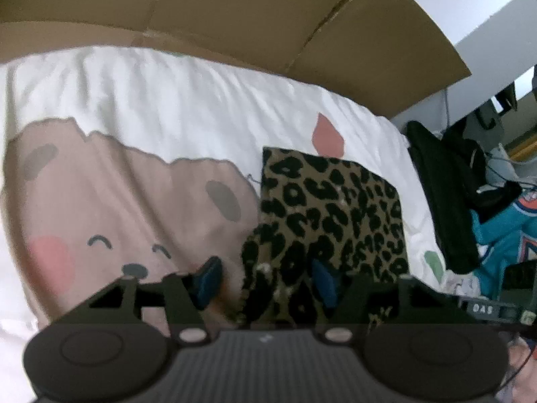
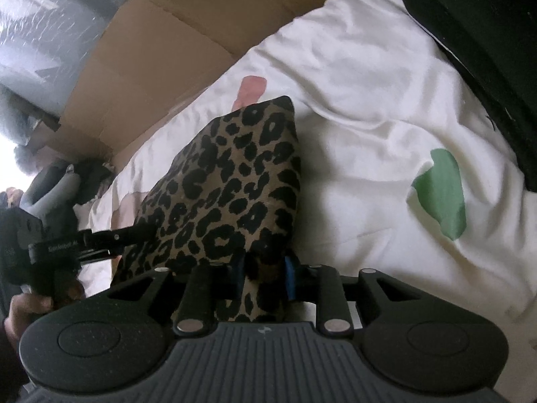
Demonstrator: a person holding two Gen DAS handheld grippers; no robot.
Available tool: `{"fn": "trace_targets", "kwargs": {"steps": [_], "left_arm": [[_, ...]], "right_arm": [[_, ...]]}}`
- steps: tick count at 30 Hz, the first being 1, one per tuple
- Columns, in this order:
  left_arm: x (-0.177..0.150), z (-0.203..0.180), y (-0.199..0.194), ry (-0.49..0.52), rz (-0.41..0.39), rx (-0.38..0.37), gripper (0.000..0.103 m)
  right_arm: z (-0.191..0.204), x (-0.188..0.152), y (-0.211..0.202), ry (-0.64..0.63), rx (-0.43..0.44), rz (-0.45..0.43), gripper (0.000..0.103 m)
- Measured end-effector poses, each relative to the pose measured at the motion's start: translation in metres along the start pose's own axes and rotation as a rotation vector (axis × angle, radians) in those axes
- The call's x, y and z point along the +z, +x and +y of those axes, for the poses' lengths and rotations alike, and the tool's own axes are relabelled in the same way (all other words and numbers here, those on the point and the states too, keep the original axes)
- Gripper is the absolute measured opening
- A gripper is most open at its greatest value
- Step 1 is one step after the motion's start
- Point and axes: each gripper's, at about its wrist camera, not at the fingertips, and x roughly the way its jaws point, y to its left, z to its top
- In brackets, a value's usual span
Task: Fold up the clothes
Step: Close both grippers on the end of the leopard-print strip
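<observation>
Mid-fold: right gripper (image 2: pixel 263 277) pinches the garment (image 2: pixel 228 181) at 6 o'clock — left gripper (image 1: pixel 265 282) spread astride its bunched edge; next, flatten onto the bed (image 2: pixel 362 107).

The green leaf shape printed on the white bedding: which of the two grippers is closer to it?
Right. The right gripper, clamping the leopard-print garment, sits just beside the green leaf shape; the left gripper is at the garment's far side.

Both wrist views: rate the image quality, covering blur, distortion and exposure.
Left wrist view: soft focus throughout, the bear print on the white bedspread smeared, fisheye bending the brown cardboard sheet into an arc. Right wrist view: sharper, spots on the folded leopard-print garment crisp, but the far left edge is blown out white, and the black fabric at top right loses all detail.
</observation>
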Motion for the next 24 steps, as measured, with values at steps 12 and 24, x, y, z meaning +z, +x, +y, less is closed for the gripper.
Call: {"fn": "trace_targets", "kwargs": {"steps": [12,24], "left_arm": [[0.001,-0.002,0.013,0.031,0.01,-0.053,0.052],[0.002,0.004,0.001,0.006,0.008,-0.053,0.055]], "right_arm": [[-0.005,0.004,0.016,0.089,0.037,0.021,0.032],[0.015,0.012,0.011,0.007,0.021,0.029,0.032]]}}
